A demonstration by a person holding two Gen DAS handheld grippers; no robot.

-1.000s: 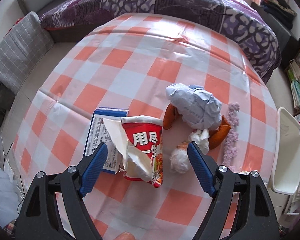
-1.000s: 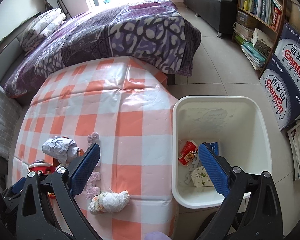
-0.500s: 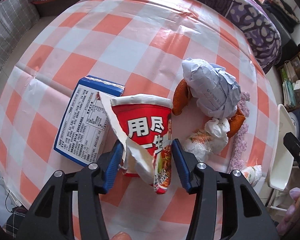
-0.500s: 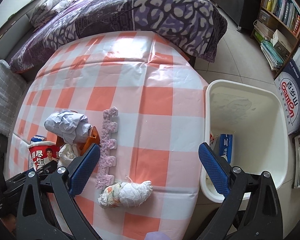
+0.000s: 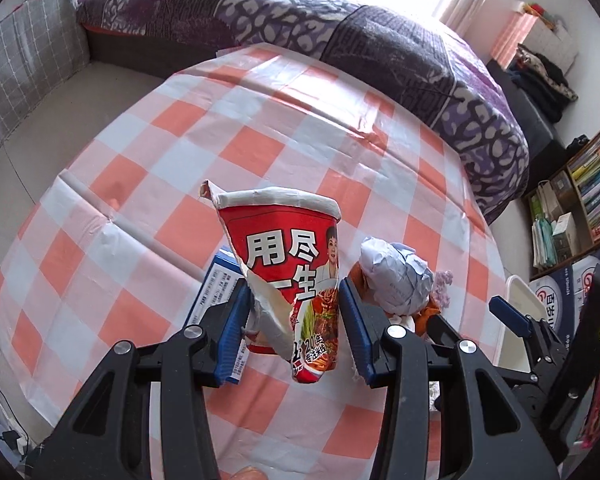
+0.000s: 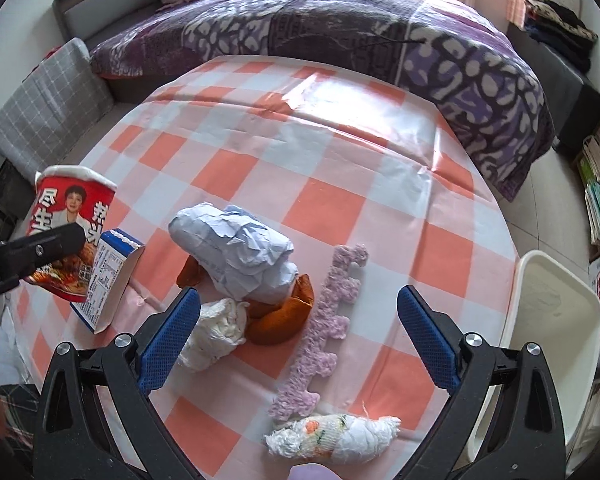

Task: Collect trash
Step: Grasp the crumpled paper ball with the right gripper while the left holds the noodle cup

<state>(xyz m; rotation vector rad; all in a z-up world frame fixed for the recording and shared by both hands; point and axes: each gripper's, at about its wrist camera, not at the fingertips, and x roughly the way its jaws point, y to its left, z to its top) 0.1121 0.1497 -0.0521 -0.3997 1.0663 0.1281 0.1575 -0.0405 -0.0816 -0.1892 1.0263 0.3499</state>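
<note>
1. One item in hand: left tongs [image 5: 292, 328] pinch the torn red noodle cup [image 5: 288, 264] low on its body, blue pads pressed against both sides. In the right wrist view the cup [image 6: 70, 216] hangs clear above the surface [image 6: 340, 184], over its left edge.
2. Right tongs [image 6: 298, 336] spread wide, holding nothing, hovering over the pile near the front edge.
3. On the surface: blue-and-white carton [image 6: 108, 280] at the left edge, crumpled pale-blue paper wad [image 6: 240, 248] touching an orange rag [image 6: 284, 316], white tissue ball [image 6: 216, 330] just beside the rag, purple knitted strip [image 6: 324, 320], and a flowered cloth roll [image 6: 332, 436] at the front edge.
4. White bin [image 6: 552, 320] sits off the right edge of the surface, below its level.
5. Step, my read: pickup done, carry to the bin is next.
6. Next move calls for taking the cup across past the pile to over the bin mouth, then spreading the tongs. Torn wall flap hangs loose; the grip is on thin paper, so it could crush or slip.
7. Right tongs look lined up for the tissue ball or rag; nothing shows which.
</note>
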